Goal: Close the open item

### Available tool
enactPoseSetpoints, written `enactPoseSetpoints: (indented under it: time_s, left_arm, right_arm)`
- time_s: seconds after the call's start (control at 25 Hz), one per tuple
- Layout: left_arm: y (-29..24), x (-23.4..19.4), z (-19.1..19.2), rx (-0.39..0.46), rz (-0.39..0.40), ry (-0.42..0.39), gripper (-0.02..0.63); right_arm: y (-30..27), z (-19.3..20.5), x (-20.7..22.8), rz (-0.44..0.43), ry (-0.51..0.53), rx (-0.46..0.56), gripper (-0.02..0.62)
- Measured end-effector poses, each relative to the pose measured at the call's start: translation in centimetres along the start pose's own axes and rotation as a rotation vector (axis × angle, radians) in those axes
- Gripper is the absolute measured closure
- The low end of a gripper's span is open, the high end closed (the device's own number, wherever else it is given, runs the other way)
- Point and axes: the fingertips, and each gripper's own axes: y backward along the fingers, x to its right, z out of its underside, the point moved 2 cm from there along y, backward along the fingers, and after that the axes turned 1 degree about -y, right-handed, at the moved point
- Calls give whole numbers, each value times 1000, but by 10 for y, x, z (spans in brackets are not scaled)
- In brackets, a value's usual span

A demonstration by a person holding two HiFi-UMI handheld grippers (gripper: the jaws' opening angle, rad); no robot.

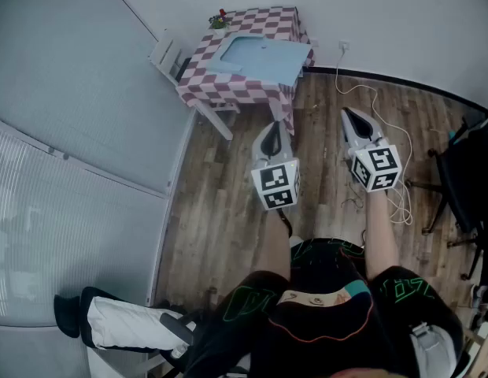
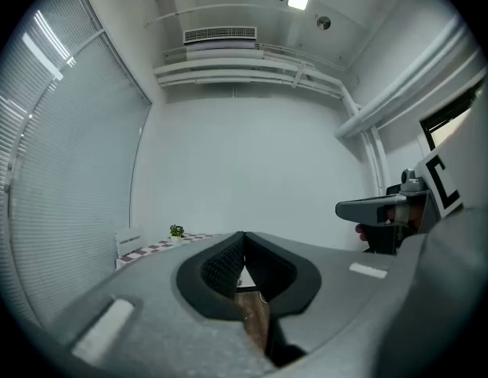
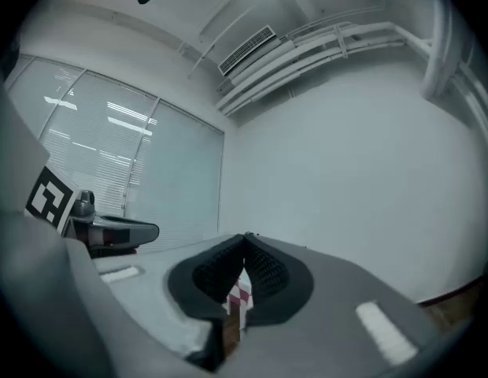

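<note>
pink-checked table (image 1: 198, 57) ahead, left gripper (image 1: 275, 126), right gripper (image 1: 348, 113), both closed, empty

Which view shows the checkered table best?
Head view: the whole checkered table shows from above. The left gripper view catches only its edge with the plant; the right gripper view shows only a checkered sliver.

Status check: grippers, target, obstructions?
Left gripper and right gripper shut, empty. Light-blue item on checkered table, untouched. White cable on floor near table.
</note>
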Motion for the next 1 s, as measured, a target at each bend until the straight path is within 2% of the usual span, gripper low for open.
enactPoseSetpoints:
  time_s: [0.16, 0.24, 0.48, 0.68, 0.88, 1.0]
  left_arm:
    - [-3, 6, -4, -2, 1, -23, 597]
    - [-4, 5, -6, 3, 0, -30, 597]
    - [-11, -3, -10, 13, -11, -21, 597]
    - [-15, 1, -22, 20, -14, -70, 597]
    - [-13, -4, -23, 35, -21, -75, 597]
    - [-13, -3, -18, 11, -28, -68, 597]
  right_arm:
    - [-3, 0, 8, 67, 83, -47, 592]
    - [-6, -1, 10, 73, 100, -53, 592]
    - [-12, -8, 14, 54, 78, -28, 592]
    - [-9, -19, 26, 77, 67, -4, 592]
    - [-7, -20, 29, 81, 55, 7, 592]
    - [-5, -17, 34, 83, 53, 0, 592]
